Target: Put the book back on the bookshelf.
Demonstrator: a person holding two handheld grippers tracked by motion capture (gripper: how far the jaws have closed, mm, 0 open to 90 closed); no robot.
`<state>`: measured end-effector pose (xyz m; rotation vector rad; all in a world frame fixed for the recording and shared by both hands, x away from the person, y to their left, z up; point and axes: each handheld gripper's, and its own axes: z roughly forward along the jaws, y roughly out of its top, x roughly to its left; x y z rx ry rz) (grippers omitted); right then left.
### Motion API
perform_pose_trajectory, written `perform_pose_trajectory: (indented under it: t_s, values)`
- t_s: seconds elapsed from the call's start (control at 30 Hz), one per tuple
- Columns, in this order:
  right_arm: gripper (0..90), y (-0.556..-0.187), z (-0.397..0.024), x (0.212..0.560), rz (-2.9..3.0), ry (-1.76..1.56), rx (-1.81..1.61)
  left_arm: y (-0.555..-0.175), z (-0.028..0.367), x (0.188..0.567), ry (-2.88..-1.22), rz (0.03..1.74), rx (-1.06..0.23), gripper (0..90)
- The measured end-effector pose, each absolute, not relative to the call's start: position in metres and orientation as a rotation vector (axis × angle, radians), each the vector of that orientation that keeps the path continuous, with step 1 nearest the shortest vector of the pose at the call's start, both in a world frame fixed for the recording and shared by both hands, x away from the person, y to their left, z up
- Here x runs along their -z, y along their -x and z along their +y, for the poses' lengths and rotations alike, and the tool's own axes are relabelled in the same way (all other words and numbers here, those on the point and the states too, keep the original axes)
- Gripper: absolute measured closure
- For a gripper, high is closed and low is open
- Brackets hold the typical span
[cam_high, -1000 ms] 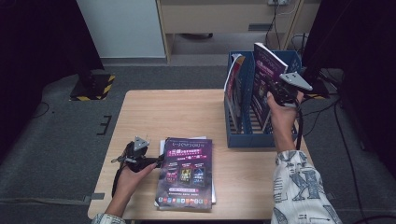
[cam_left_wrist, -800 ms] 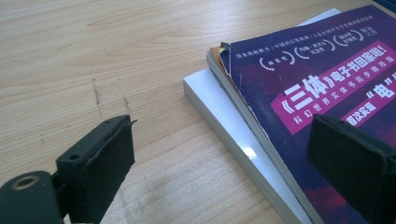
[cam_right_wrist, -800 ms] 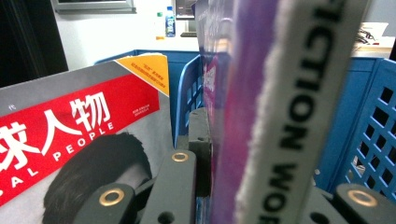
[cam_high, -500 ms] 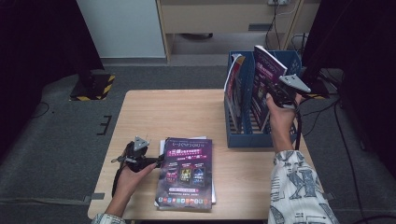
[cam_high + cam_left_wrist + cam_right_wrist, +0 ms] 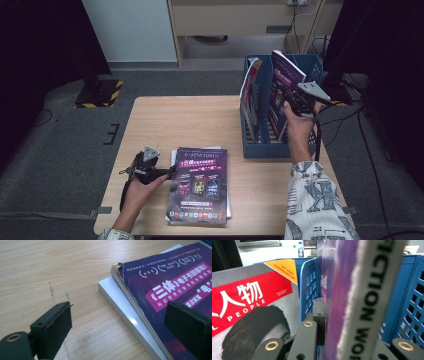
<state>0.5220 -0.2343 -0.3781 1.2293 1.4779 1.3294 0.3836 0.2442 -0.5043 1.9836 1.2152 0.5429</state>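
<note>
Grey carpet surrounds the wooden tabletop [image 5: 200,120]. Clamped in the right claw [image 5: 295,106] is a purple magazine [image 5: 282,82], upright and tilted, its lower edge inside the blue file rack [image 5: 280,147]; just beside it stands a red-covered magazine [image 5: 252,305]. Well apart, the left claw [image 5: 167,172] rests with jaws wide at the edge of a stack of books [image 5: 200,187], gripping nothing.

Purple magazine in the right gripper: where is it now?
High view, right side: the purple magazine stands tilted over the blue file rack, clamped by the right gripper, beside a magazine already filed.
</note>
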Motion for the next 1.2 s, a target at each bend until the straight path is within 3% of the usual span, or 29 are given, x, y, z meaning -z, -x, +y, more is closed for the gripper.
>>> perform_pose_trajectory:
  t_s: [1.2]
  values:
    - [82.8, -0.527, -0.232, 0.403, 1.471, -1.247, -1.286, -0.383, 0.244, 0.504, -1.983, 1.214, -0.541, 7.0]
